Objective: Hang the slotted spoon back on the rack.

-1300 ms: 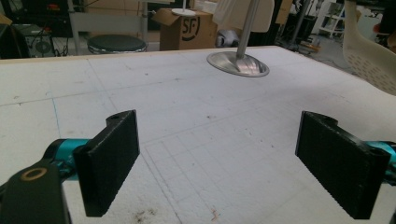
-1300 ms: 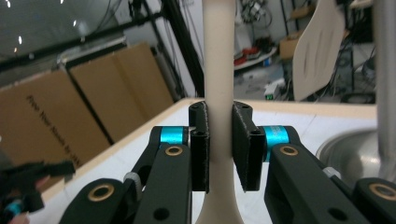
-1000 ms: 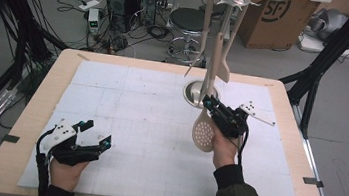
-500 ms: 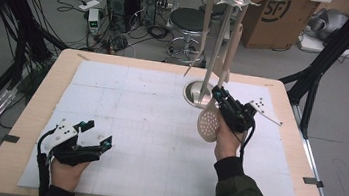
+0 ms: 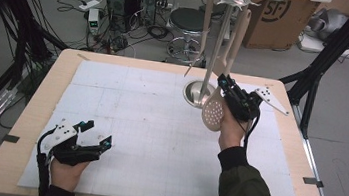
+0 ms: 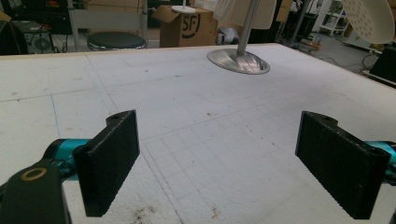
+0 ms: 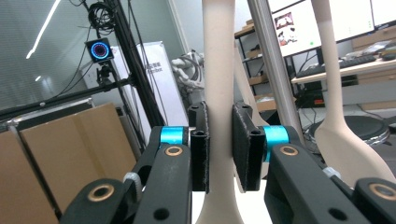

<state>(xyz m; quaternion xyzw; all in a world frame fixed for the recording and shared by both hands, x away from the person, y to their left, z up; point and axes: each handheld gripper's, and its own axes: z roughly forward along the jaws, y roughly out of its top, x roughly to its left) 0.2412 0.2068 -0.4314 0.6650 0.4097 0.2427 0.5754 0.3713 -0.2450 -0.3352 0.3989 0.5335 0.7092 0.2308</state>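
White foam mat; cluttered workshop floor

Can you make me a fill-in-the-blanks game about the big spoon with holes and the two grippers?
1. The right gripper is shut on the handle of the ___ spoon.
2. The left gripper has its jaws ___, with nothing between them.
3. The metal stand has a ___ base that sits on the white mat.

Missing words: slotted; open; round
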